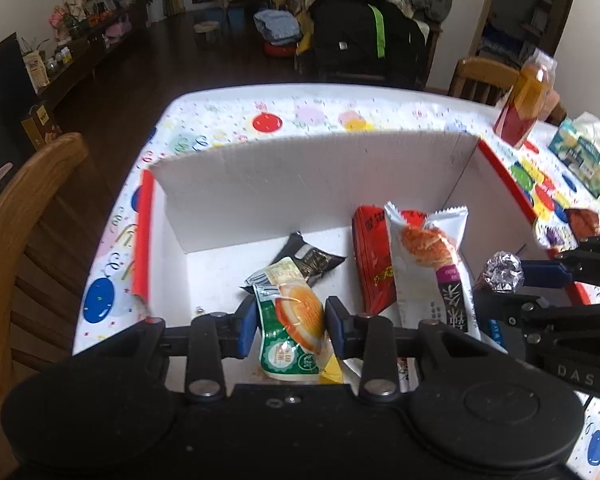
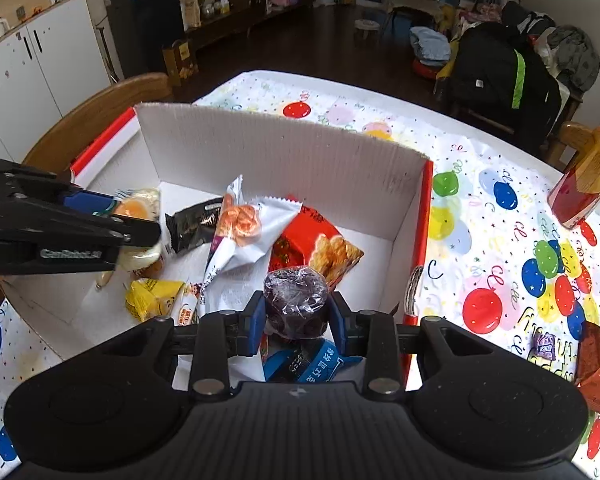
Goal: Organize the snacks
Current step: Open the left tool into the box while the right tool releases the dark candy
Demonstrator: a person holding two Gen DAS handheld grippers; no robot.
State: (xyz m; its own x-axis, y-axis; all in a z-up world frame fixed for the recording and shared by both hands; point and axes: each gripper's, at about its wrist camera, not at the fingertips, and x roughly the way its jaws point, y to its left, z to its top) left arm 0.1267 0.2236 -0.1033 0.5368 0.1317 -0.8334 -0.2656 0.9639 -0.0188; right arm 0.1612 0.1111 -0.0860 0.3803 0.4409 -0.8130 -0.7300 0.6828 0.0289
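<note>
White corrugated cardboard box [image 1: 320, 184] w/ red outer sides is sitting on the balloon-print tablecloth [image 2: 500, 216], open top, and both my grippers are hanging over it. Inside it's holding a pile: a red cracker bag [image 2: 320, 244] leaning toward the right wall, a white packet w/ orange food pic [image 1: 428, 256] propped against that, a small black packet [image 1: 312, 260] lying flat further back, a yellow packet [image 2: 152, 298] and a blue one [image 2: 316, 364] nearer me.

My left gripper [image 1: 290, 322] is pinching a green & white pastry packet [image 1: 292, 328] btwn its blue pads, over the box floor. My right gripper [image 2: 296, 316] is squeezing a round dark snack in clear wrap [image 2: 296, 300], just above the blue packet, inside the box's right side.

Outside the box, on the cloth to the right: a tilted bottle w/ red-orange label [image 2: 588, 184], a brown snack bag [image 2: 598, 372], and a tiny purple candy [image 2: 545, 346] beside it.
</note>
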